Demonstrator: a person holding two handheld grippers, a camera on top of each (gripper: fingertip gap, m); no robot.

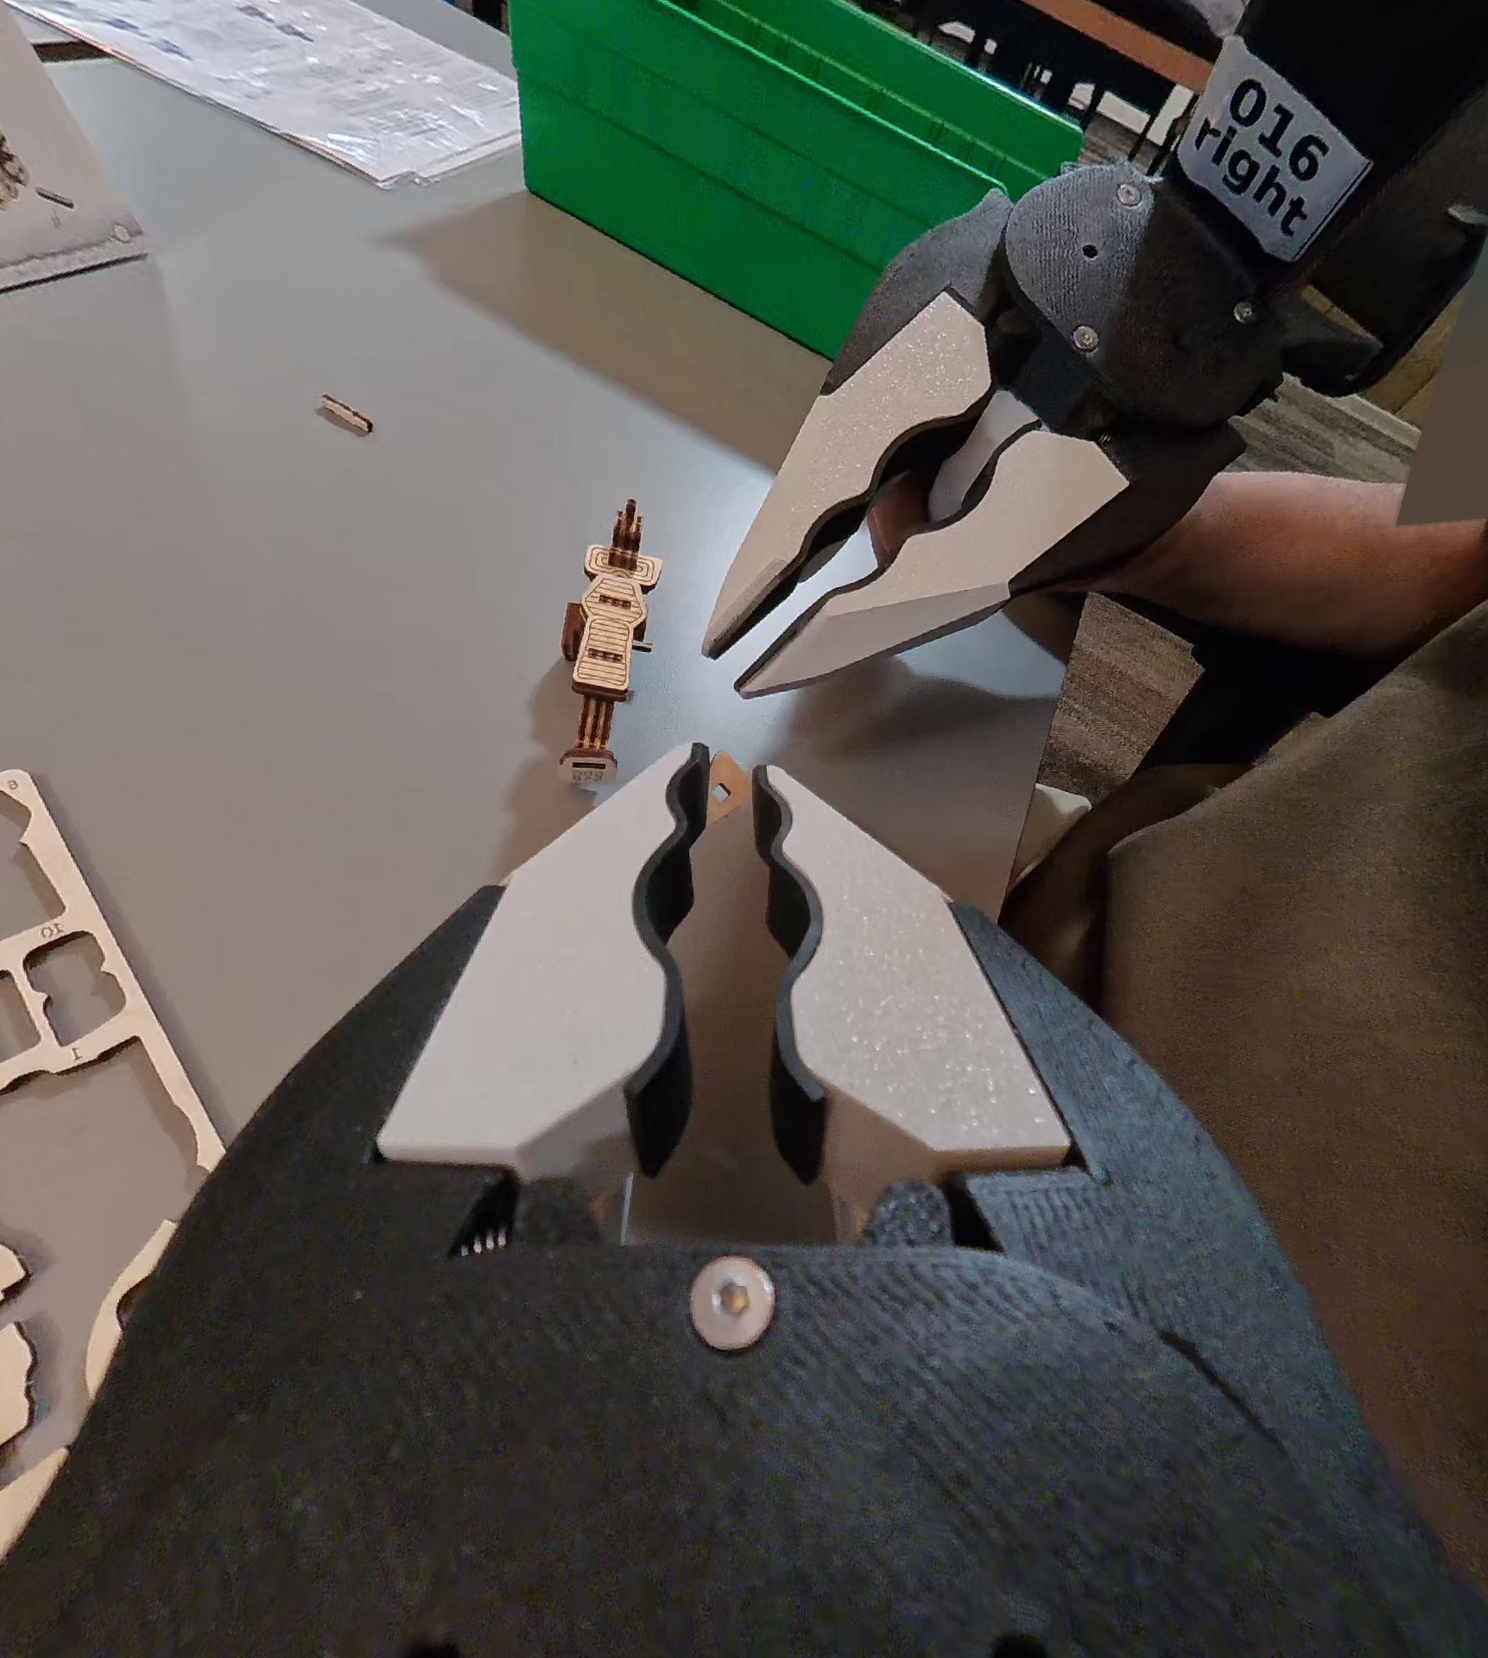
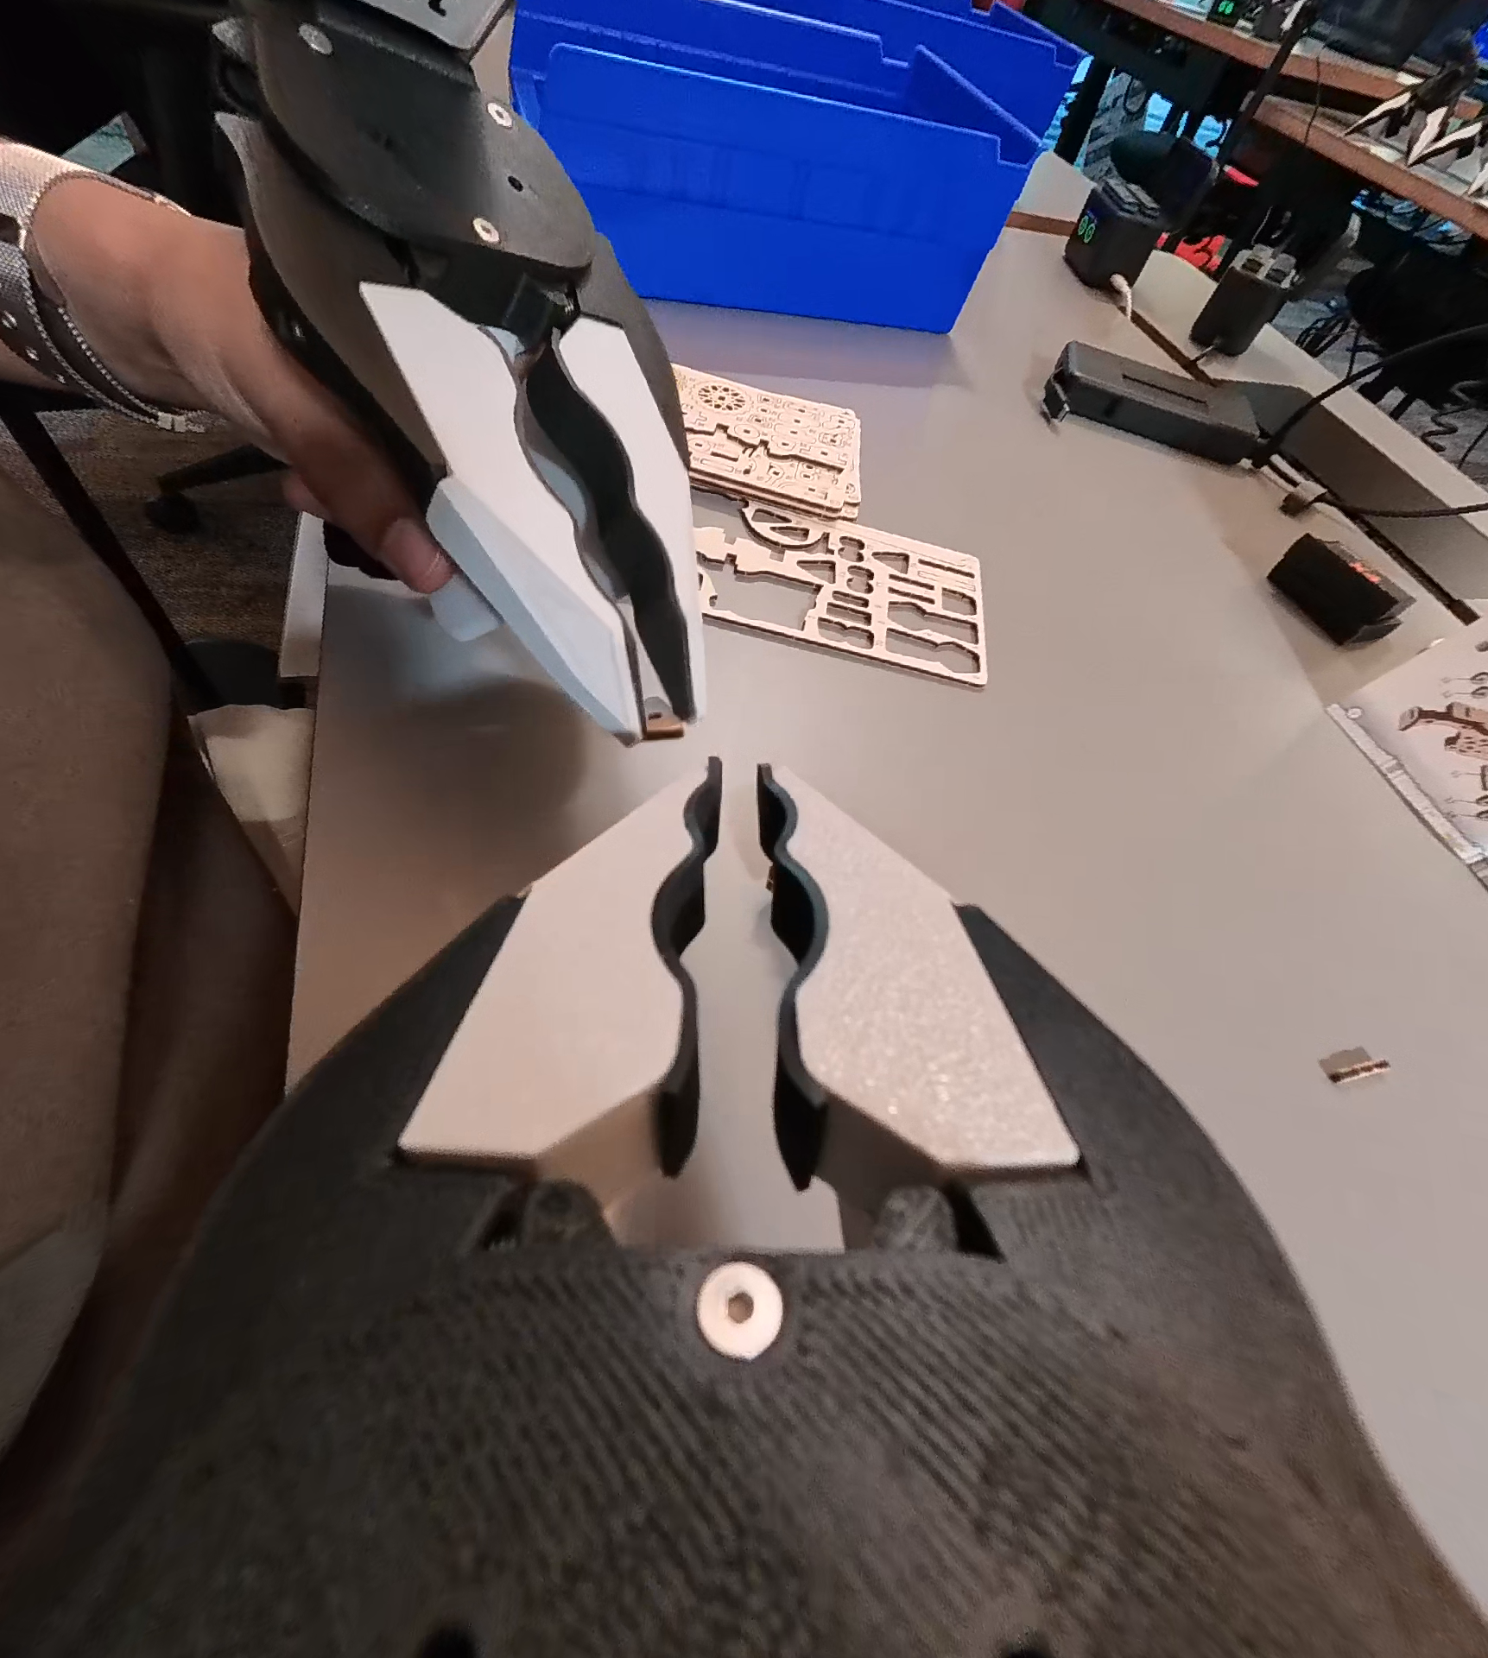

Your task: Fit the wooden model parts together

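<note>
My left gripper (image 1: 726, 763) is shut on a small flat wooden piece (image 1: 722, 791) with a square hole, held at its fingertips above the table. It also shows in the right wrist view (image 2: 664, 722) with the piece (image 2: 664, 728) at its tips. My right gripper (image 2: 735, 767) is slightly open and empty. In the left wrist view it (image 1: 722, 668) hovers just right of a partly built wooden model (image 1: 610, 641) lying on the grey table (image 1: 273, 583). The two grippers' tips point at each other, a short gap apart.
A loose small wooden part (image 1: 347, 413) lies farther out on the table. A punched-out parts sheet (image 1: 22, 1032) lies at the left, and another (image 2: 857, 592) lies by a stack of sheets (image 2: 776, 440). A green bin (image 1: 767, 161), a blue bin (image 2: 767, 152), instruction pages (image 2: 1476, 745) and black devices (image 2: 1153, 399) ring the table. Less than 4 cm separates the two grippers' tips.
</note>
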